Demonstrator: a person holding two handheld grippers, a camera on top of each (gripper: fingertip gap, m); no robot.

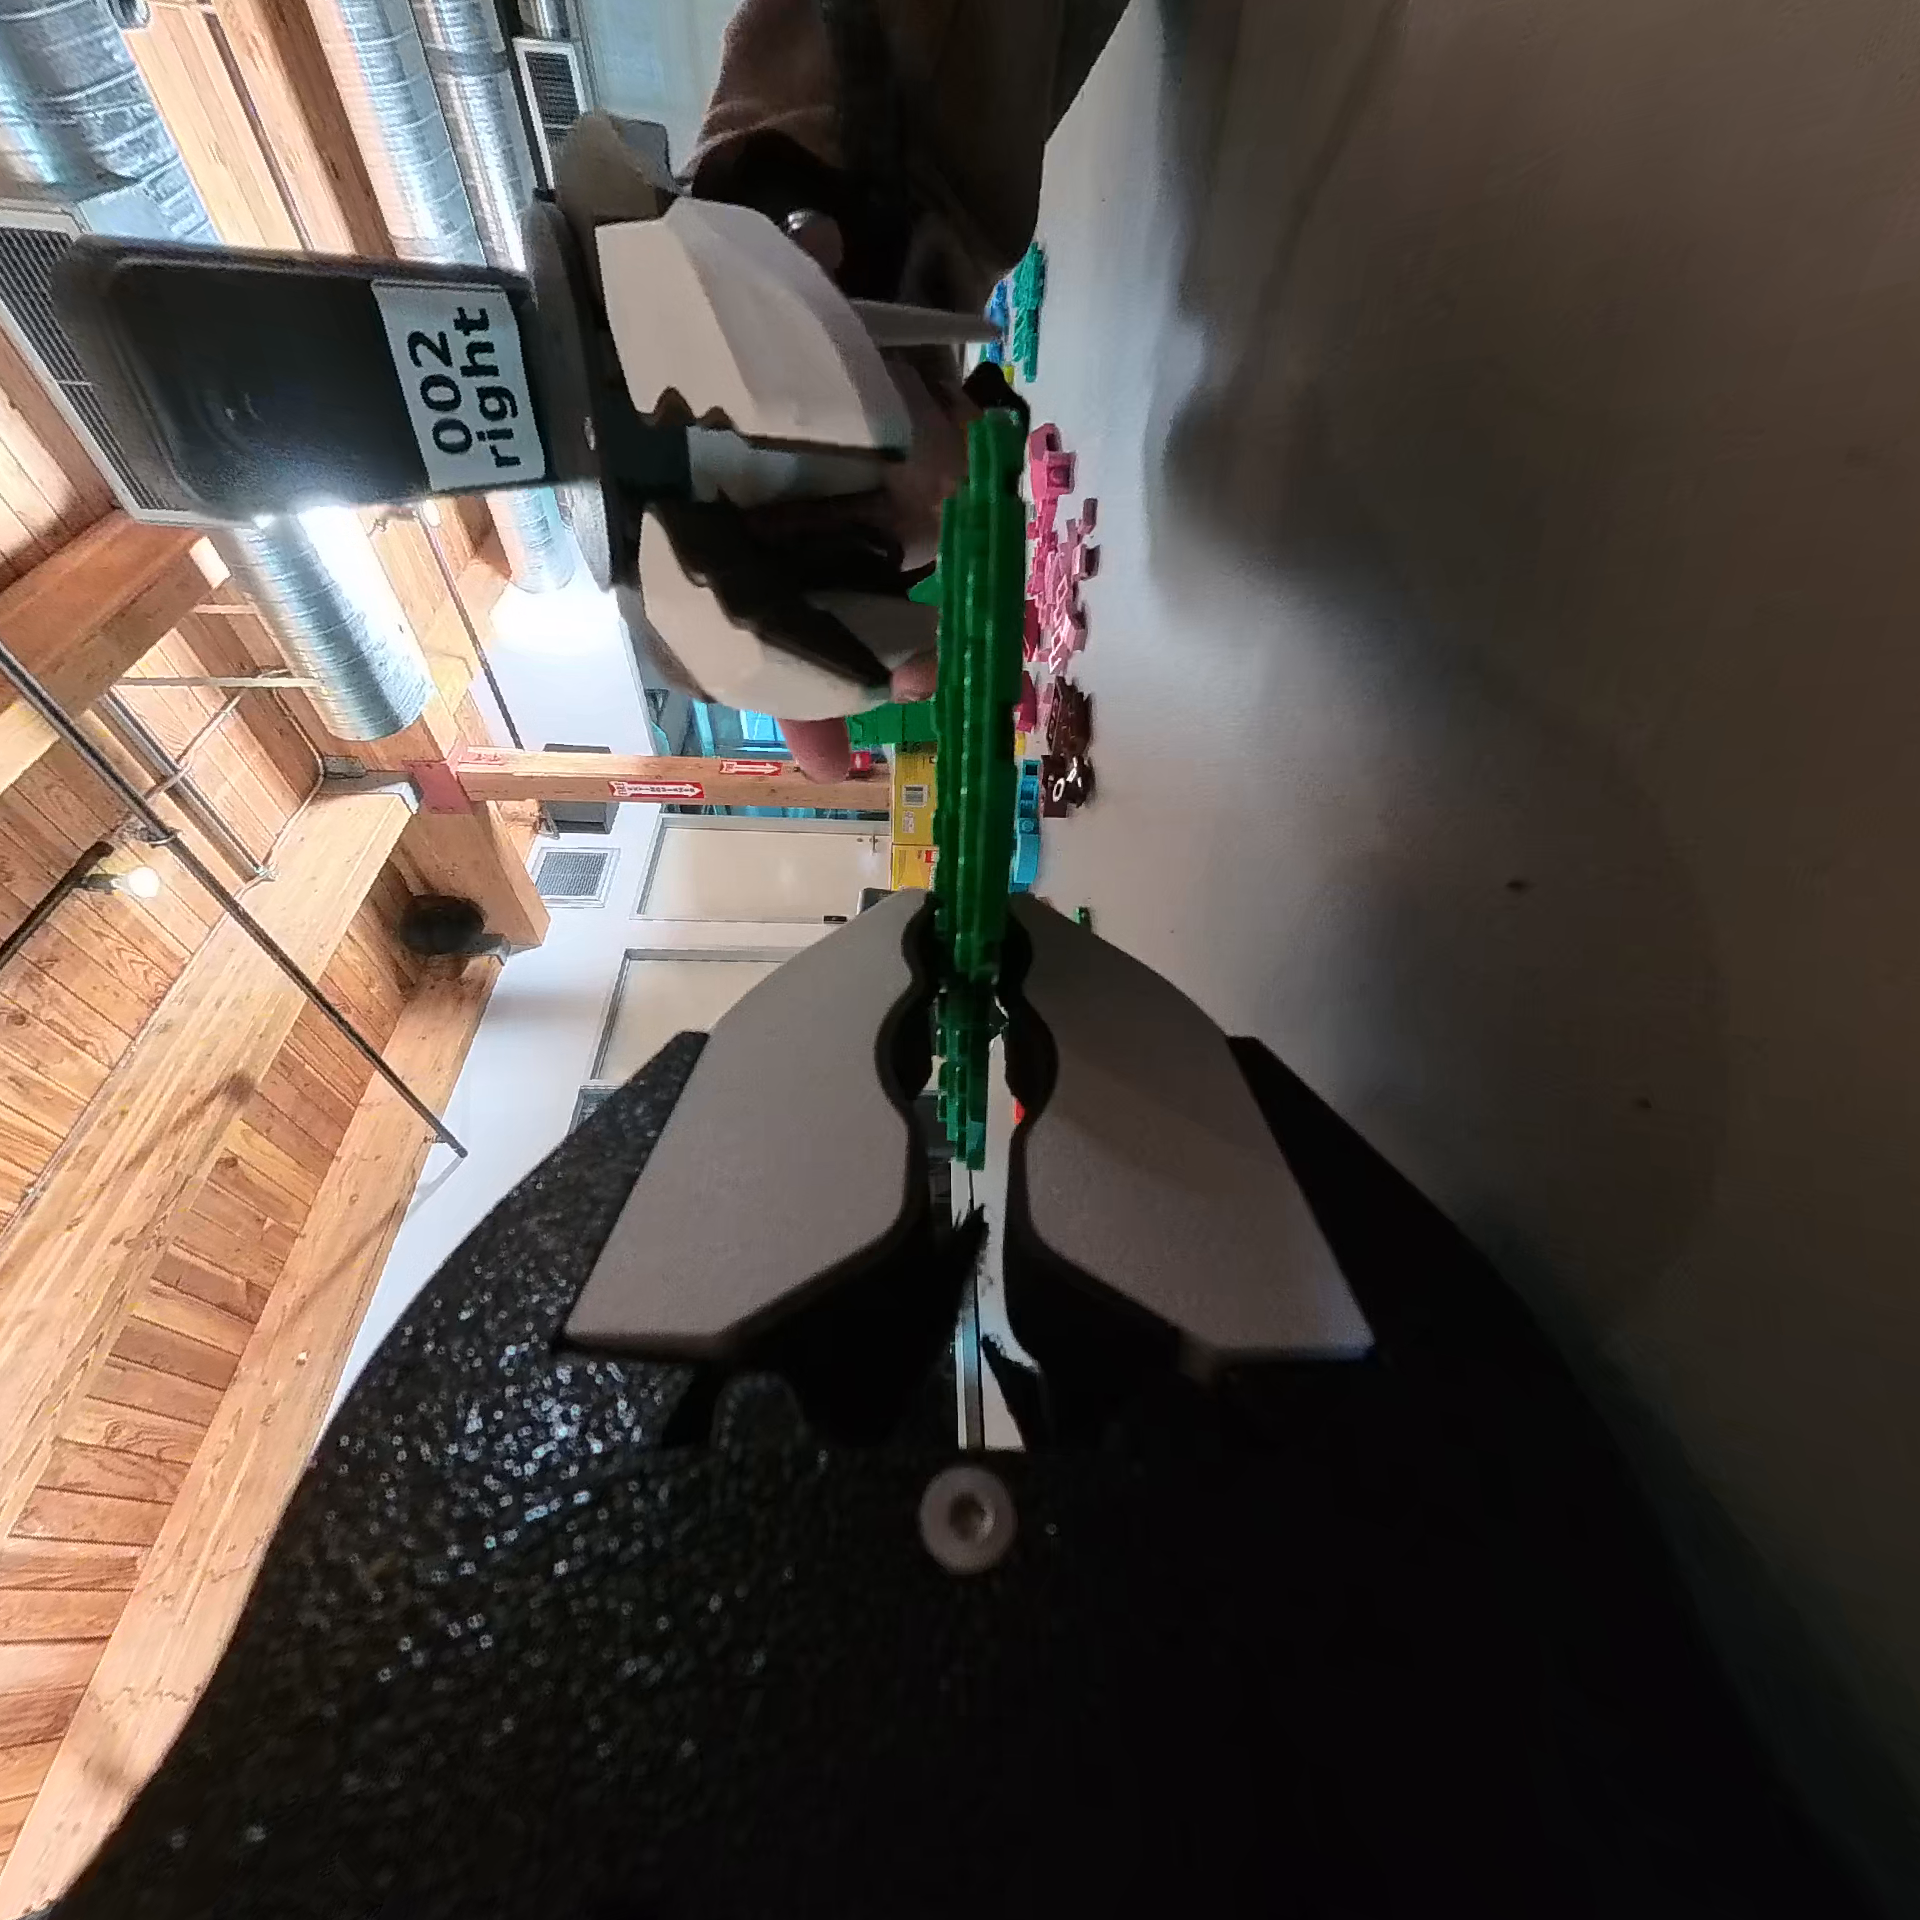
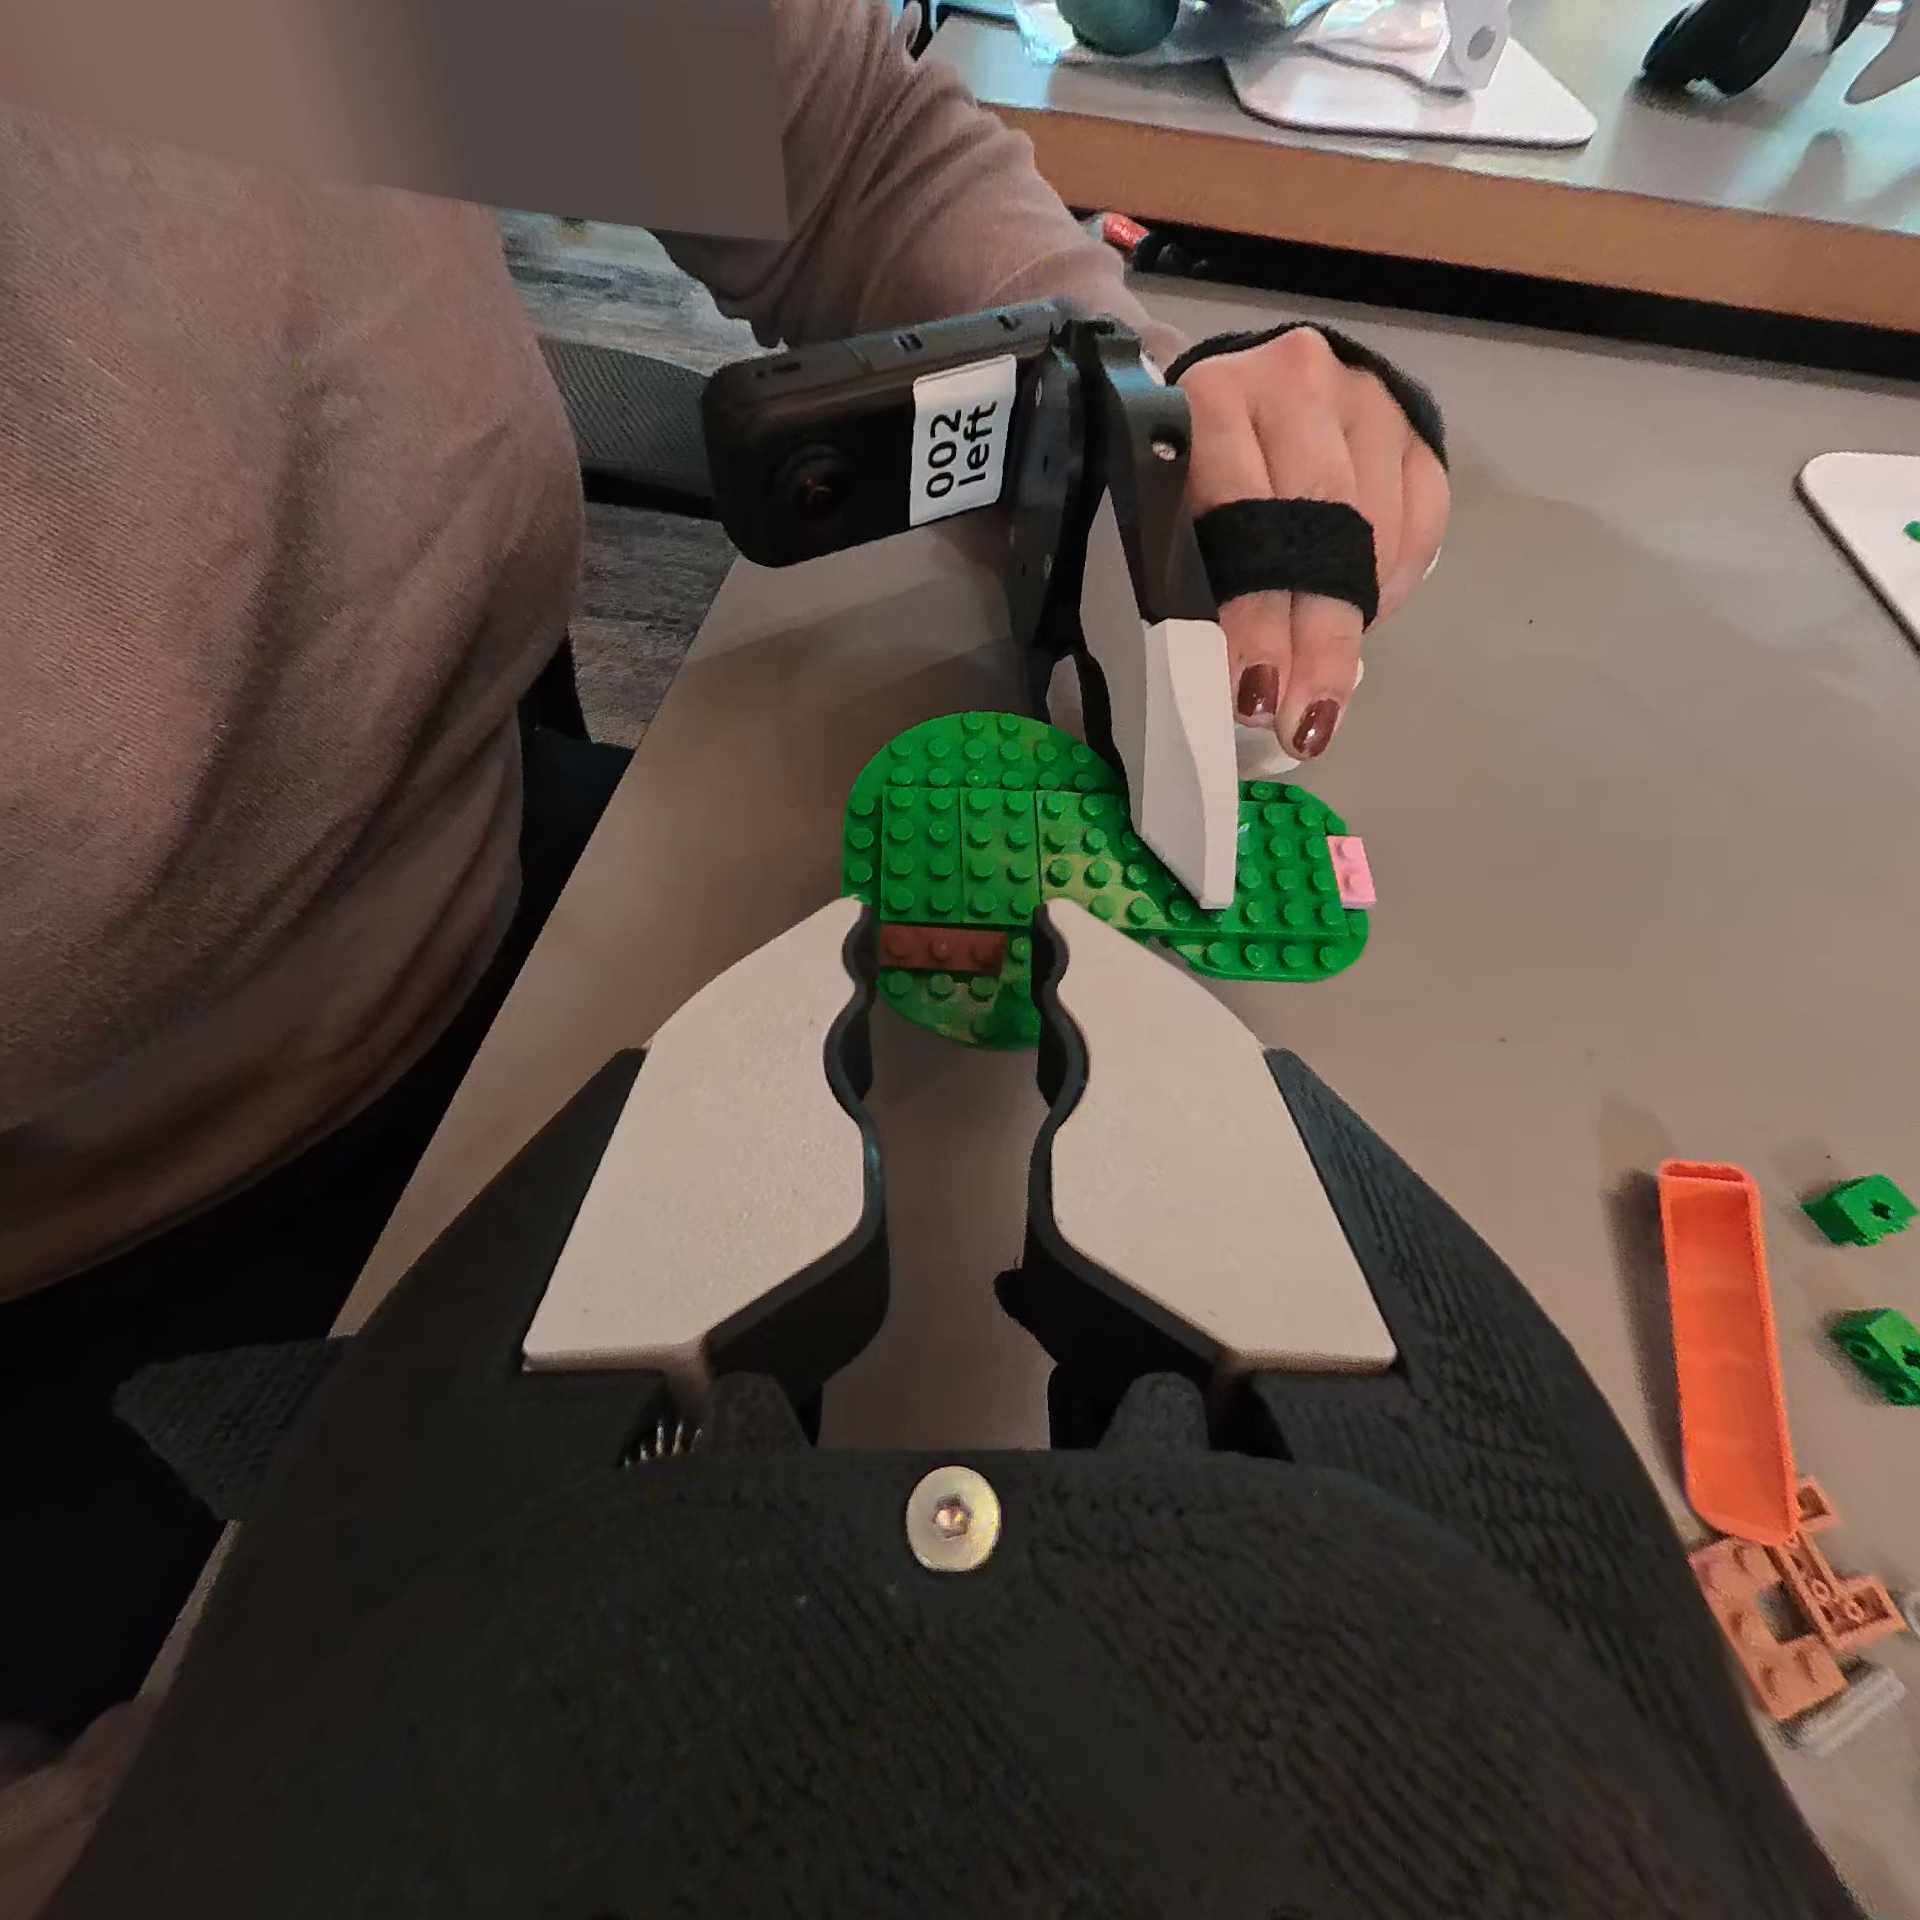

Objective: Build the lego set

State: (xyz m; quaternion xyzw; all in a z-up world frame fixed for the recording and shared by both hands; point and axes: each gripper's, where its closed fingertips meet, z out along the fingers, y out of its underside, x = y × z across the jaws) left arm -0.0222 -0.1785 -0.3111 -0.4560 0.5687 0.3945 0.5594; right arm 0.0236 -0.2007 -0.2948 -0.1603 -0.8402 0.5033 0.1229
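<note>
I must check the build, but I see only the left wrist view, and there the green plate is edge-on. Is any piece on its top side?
Observer: Yes. The right wrist view shows a brown piece on the green plate, close to the plate's near edge.
Operator: Does the right gripper hold that piece?
Observer: No. The right gripper is open, and its fingers stand one on each side of the piece, with a gap.
Operator: Is there another colour on the plate?
Observer: A pink piece sits at the plate's edge on the right of that picture.
</note>
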